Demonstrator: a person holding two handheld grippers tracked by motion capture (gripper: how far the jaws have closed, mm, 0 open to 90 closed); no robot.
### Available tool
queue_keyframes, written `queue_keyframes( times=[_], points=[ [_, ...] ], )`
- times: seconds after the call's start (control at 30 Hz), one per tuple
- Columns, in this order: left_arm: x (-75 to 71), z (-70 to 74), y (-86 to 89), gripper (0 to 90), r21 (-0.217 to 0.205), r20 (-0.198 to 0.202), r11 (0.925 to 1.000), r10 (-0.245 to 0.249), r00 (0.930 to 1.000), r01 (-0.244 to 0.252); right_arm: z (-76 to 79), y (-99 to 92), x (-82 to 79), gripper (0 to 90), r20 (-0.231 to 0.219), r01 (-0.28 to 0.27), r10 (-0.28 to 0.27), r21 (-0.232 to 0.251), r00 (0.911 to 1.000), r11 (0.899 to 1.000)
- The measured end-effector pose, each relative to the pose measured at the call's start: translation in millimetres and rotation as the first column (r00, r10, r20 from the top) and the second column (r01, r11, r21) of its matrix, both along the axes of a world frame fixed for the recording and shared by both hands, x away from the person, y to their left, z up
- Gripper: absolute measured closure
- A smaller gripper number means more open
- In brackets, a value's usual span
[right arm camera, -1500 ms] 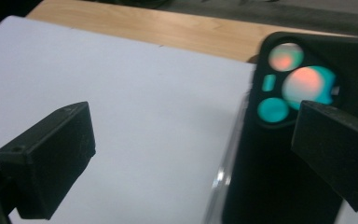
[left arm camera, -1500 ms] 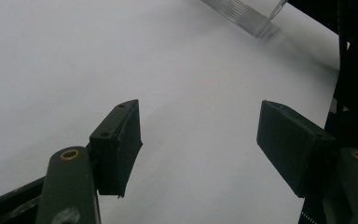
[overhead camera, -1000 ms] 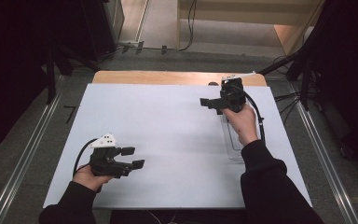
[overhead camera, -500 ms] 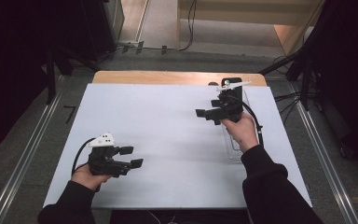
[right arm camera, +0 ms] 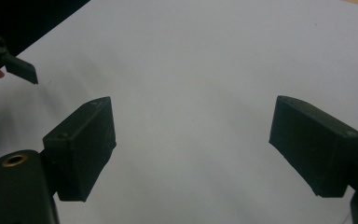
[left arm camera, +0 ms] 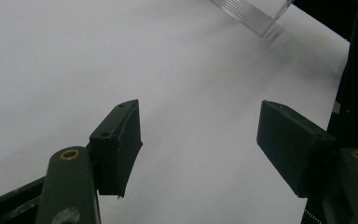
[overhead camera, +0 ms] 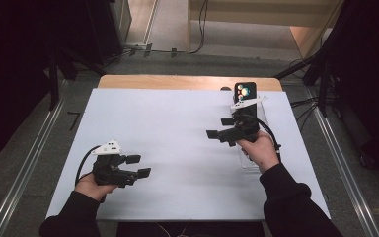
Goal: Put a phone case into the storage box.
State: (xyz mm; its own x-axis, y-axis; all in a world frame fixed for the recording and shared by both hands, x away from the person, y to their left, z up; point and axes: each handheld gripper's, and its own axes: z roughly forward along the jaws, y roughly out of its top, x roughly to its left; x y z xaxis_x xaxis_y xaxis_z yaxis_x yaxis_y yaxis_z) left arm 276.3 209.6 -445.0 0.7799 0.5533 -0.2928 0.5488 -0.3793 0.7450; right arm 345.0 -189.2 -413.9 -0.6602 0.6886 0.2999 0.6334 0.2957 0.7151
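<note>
My left gripper (overhead camera: 139, 166) rests low over the near left of the white table top (overhead camera: 177, 128), held in a hand. Its jaws stand open with nothing between them (left arm camera: 199, 135). My right gripper (overhead camera: 219, 128) hovers at the right of the table, beside a clear plastic holder (overhead camera: 250, 157), pointing left. Its jaws have just been closing a little but still stand open, with only bare white surface between them (right arm camera: 193, 140). A dark device with coloured dots (overhead camera: 245, 91) stands at the holder's far end.
The clear holder's ridged end (left arm camera: 251, 14) lies far ahead of the left jaws. The other gripper's jaw (right arm camera: 16, 65) shows at the left edge of the right gripper view. A wooden strip (overhead camera: 177, 82) borders the table's far edge, with cables and floor beyond.
The right hand has drawn its gripper nearer and a little leftward from the far right corner, uncovering the dark device with coloured dots. The left hand has stayed put.
</note>
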Motion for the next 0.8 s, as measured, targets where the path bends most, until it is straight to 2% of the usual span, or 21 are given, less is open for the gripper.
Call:
queue_keyframes(
  times=[0.13,0.3,0.43,0.8],
  points=[
    [0.2,-0.3,-0.1,31.3,0.004,-0.004,1.0,-0.006,1.0,0.006,-3.8,0.4,-6.3,16.2,-0.004,-0.027,0.026,-0.03,0.9996,0.999],
    [0.2,-0.4,0.0,31.2,-0.002,-0.004,1.0,0.0,1.0,0.0,-11.0,-5.7,-15.7,20.1,-0.034,-0.041,0.041,-0.005,0.9986,0.999],
    [0.1,-0.2,-0.2,31.2,0.0,-0.005,1.0,-0.001,1.0,0.001,-13.1,-9.8,-26.2,20.6,-0.046,-0.061,0.06,-0.009,0.9971,0.998],
    [-1.7,0.0,-1.8,31.2,0.004,-0.004,1.0,-0.007,1.0,0.007,-22.6,-22.1,-58.3,20.5,-0.036,-0.119,0.118,-0.032,0.9924,0.992]
  ],
)
